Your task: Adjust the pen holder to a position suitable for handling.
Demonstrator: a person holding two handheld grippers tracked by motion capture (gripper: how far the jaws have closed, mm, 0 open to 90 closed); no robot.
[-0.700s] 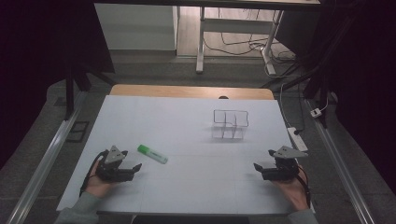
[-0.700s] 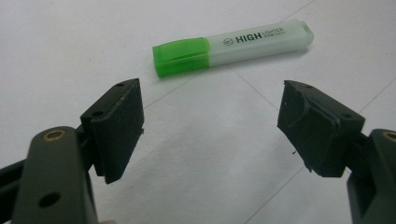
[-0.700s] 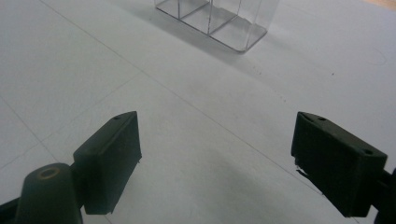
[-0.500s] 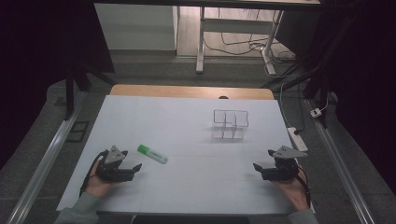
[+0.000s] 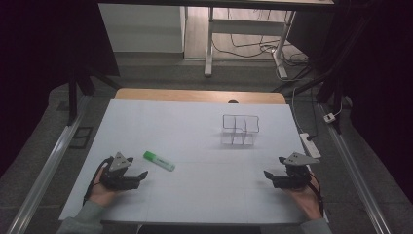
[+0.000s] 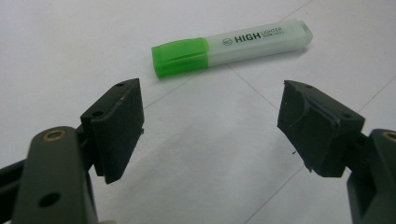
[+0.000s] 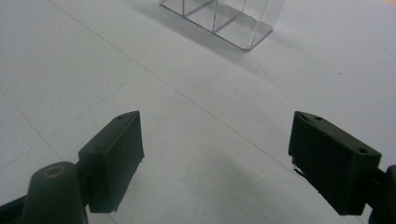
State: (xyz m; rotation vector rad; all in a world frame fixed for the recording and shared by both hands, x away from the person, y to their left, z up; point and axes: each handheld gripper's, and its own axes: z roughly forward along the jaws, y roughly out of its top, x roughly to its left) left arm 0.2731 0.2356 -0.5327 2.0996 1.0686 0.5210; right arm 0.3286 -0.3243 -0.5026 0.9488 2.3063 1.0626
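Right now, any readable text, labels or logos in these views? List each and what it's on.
"HIGH LIGHTER" on the clear barrel of the green highlighter, with HIGH in bold.
A small round logo left of "HIGH": too small to read.
Tiny print above "LIGHTER": too blurred to read.
In the high view the highlighter shows no legible print.
No text on the clear organizer or the white table.

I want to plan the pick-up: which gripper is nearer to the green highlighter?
Left. The left gripper sits just beside the highlighter, open, not touching it. The right gripper rests far across the table, open too, with the clear organizer ahead of it.
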